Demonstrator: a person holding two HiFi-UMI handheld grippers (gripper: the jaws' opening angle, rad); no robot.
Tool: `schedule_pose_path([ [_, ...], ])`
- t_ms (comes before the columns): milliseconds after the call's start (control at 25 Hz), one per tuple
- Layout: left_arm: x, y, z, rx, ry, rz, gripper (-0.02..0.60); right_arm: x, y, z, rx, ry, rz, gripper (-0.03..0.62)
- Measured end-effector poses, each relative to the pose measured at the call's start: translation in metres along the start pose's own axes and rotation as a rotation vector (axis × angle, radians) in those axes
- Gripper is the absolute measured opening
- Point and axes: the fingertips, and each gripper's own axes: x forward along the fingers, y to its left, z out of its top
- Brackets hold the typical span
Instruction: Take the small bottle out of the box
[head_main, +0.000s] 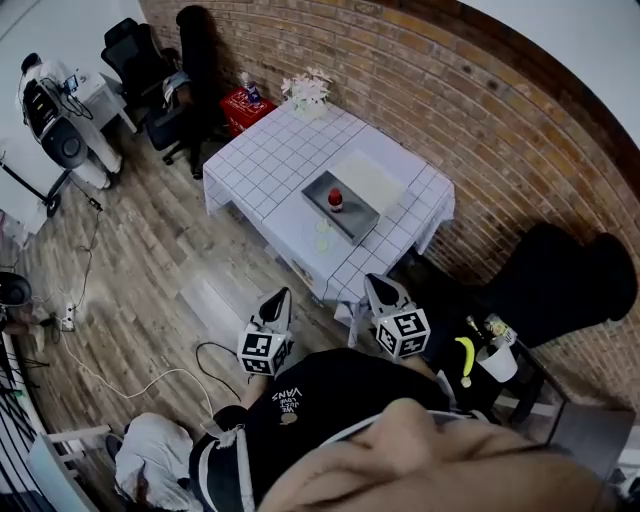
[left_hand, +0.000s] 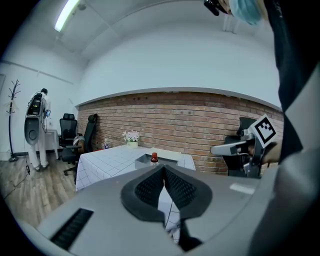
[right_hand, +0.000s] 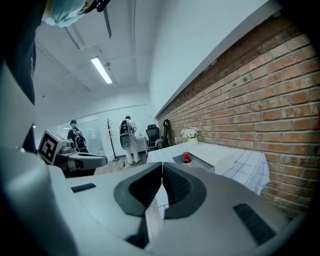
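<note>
While left tongs (left_hand: 164, 169) and right tongs (right_hand: 162, 166) press together, only head view shows cable (head_main: 130, 382).

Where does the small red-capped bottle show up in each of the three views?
Head view: bottle upper centre, inside the grey box.
Left gripper view: bottle near centre.
Right gripper view: bottle slightly right of centre.
Shared landmark: white flowers.

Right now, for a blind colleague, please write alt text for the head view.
A small red-capped bottle stands in a grey box on a white-checked table beside a brick wall. Nearer the camera, the left gripper and right gripper are shut and empty, short of the table.
</note>
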Motion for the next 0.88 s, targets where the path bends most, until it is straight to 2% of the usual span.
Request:
schedule_pose_path([
  [160, 0.004, -0.002, -0.007, -0.022, -0.004, -0.005, 0.011, 0.002, -0.007, -0.003, 0.003, 0.012, -0.012, 0.002],
  [360, 0.018, 0.007, -0.008, -0.025, 0.0, -0.052, 0.011, 0.016, -0.008, -0.006, 0.002, 0.029, -0.032, 0.002],
  [880, 0.059, 0.086, 0.024, 0.062, 0.026, -0.223, 0.011, 0.076, -0.001, 0.013, 0.062, 0.006, -0.201, 0.002],
])
